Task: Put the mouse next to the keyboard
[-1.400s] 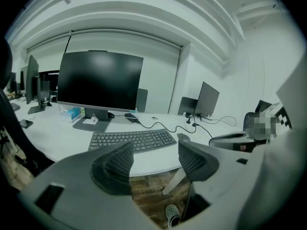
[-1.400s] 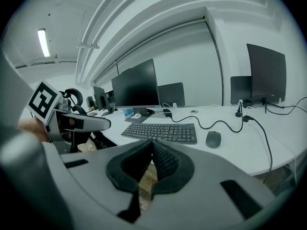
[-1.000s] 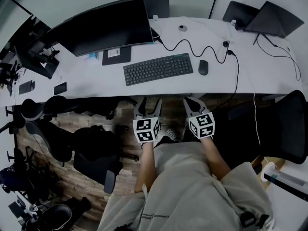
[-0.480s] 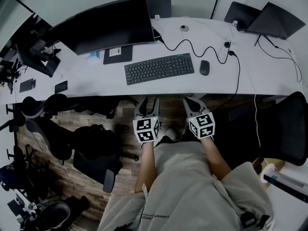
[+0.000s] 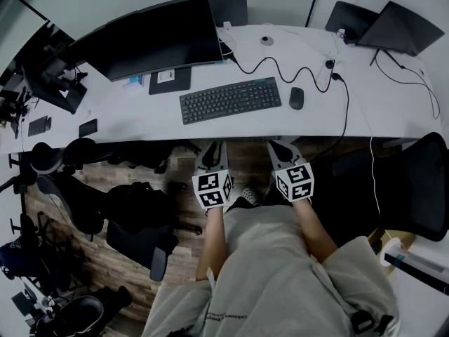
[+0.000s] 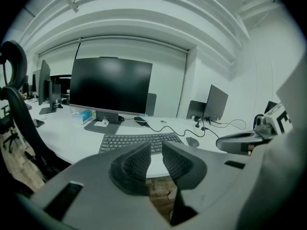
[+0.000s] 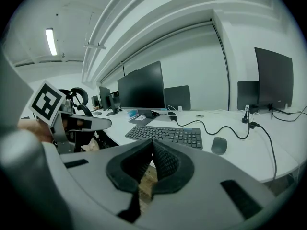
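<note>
Since the earlier frame only the left gripper (image 5: 212, 149) has changed: its jaws have just been closing to a narrow gap, with nothing between them. The right gripper (image 5: 283, 148) is fully closed and empty.

Both are held short of the desk (image 5: 140, 118) edge, which is judged a ready posture before reaching.

The mouse (image 5: 297, 98) lies ahead of the right gripper, just right of the keyboard (image 5: 230, 100) and apart from it.

The desk is white, with a monitor (image 5: 151, 39) and cable (image 5: 280, 69) beyond. Wood floor lies below.
</note>
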